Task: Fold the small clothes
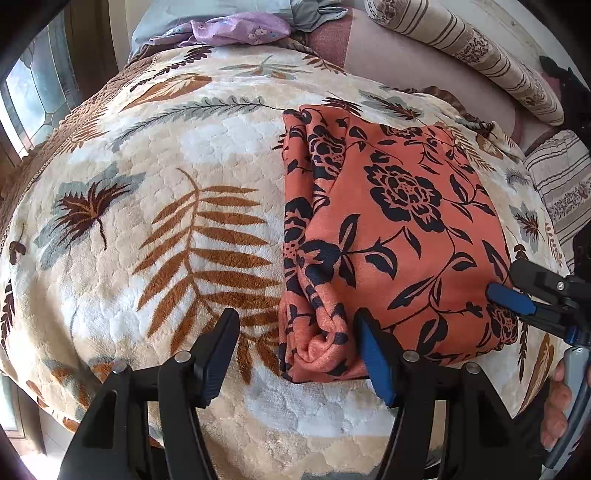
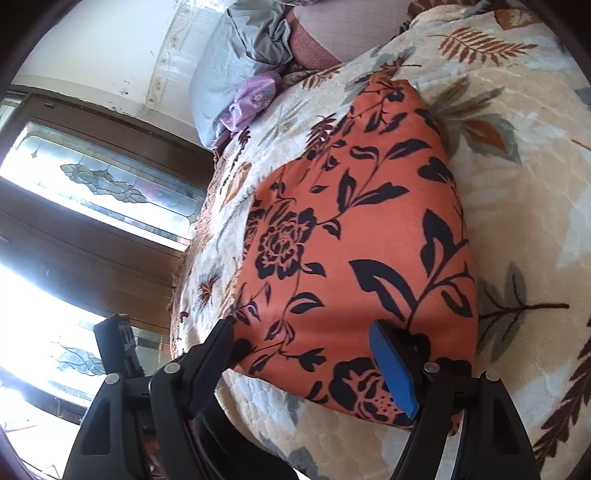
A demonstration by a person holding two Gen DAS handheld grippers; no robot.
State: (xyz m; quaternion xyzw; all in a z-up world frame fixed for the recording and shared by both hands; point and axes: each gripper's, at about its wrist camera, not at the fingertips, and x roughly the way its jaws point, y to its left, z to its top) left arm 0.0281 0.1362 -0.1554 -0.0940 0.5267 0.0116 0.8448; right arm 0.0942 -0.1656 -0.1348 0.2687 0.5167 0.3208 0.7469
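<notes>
An orange garment with a black flower print (image 1: 391,236) lies folded into a thick rectangle on the leaf-patterned blanket (image 1: 155,192). My left gripper (image 1: 295,321) stands open over its near left corner. One finger rests on the bare blanket and the blue-padded finger (image 1: 373,354) lies against the cloth. The rolled fold edge sits between them without being pinched. My right gripper (image 1: 506,288) reaches the garment's right side. In the right wrist view this gripper (image 2: 303,336) is open and straddles the near edge of the garment (image 2: 351,229).
At the head of the bed lie a lilac cloth (image 1: 240,31), a grey-blue cloth (image 2: 236,62) and striped bolsters (image 1: 469,51). A dark-framed window with patterned glass (image 2: 103,177) stands beside the bed. A hand (image 1: 557,406) holds the right gripper's handle.
</notes>
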